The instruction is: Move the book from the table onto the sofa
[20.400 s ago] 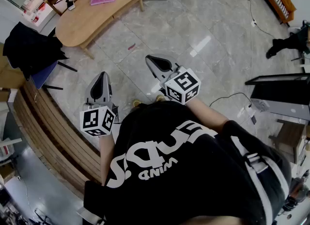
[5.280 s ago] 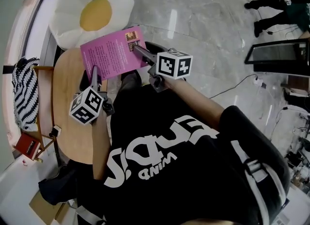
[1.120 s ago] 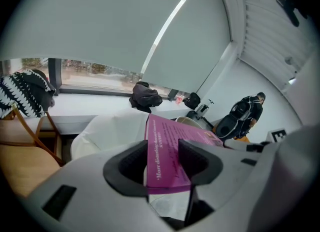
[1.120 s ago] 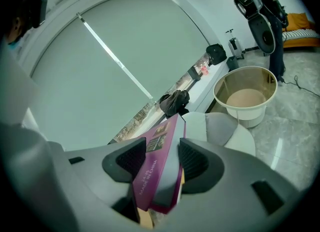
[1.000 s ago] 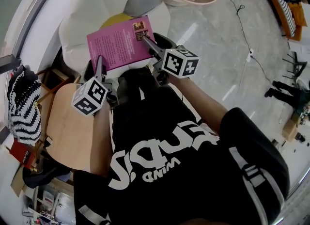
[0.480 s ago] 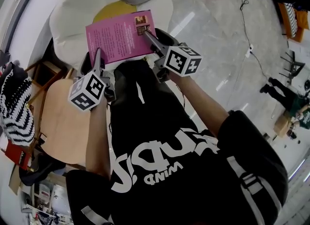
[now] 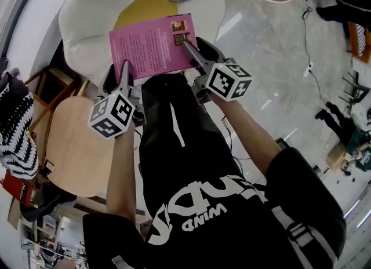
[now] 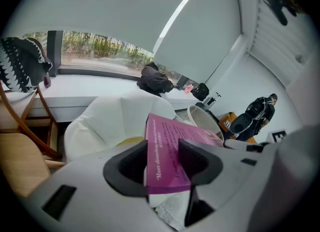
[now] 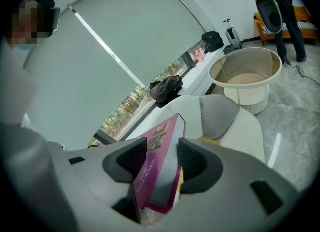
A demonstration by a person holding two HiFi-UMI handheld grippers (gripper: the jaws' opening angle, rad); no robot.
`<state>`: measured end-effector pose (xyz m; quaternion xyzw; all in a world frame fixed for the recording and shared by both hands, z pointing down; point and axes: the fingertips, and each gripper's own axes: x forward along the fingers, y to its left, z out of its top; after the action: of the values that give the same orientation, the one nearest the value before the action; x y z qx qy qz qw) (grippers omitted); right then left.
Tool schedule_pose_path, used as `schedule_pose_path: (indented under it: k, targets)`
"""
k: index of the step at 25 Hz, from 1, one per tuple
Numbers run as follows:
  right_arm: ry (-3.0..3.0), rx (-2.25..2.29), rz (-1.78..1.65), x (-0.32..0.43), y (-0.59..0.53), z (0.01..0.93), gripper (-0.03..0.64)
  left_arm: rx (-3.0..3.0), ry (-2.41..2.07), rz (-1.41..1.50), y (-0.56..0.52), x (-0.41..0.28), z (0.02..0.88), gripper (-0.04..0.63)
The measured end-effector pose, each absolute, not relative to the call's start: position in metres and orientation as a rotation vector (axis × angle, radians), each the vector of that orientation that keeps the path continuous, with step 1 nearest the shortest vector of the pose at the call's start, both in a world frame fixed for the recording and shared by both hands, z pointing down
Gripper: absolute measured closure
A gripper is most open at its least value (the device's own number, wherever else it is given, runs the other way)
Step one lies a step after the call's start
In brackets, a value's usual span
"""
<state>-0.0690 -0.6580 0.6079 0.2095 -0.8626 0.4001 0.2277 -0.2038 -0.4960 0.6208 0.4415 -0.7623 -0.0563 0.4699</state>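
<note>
Both tongs grip the pink book: the left tongs clamp its 7 o'clock corner, the right tongs its 3 o'clock edge. The book hangs over the white sofa; whether it touches the cushion is unclear. The wooden table sits at the sofa's 7 o'clock.

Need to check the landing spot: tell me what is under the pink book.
Under the pink book is the white sofa, its yellow centre showing past the far edge. The seat directly beneath is covered.
</note>
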Motion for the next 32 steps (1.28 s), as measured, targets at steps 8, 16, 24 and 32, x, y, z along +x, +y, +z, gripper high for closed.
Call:
schedule_pose_path:
  k: [8,16,24,32]
  targets:
    - [-2.348,0.586,1.071,-0.078,-0.654,0.680,0.422,1.097,-1.860,-0.128,-0.495,-0.214,0.692,0.396]
    - [-2.304,0.560,1.151,-0.056,-0.661,0.501,0.423,1.056,-1.877,-0.064,-0.501,-0.194,0.501,0.396]
    - [-2.268,0.537,1.185,-0.044,-0.664,0.466,0.433,1.006,-1.871,-0.038,-0.497,-0.174,0.462,0.396]
    - [-2.206,0.532,1.232,-0.066,-0.664,0.528,0.436,1.004,-1.854,0.014,-0.503,-0.203,0.515,0.396]
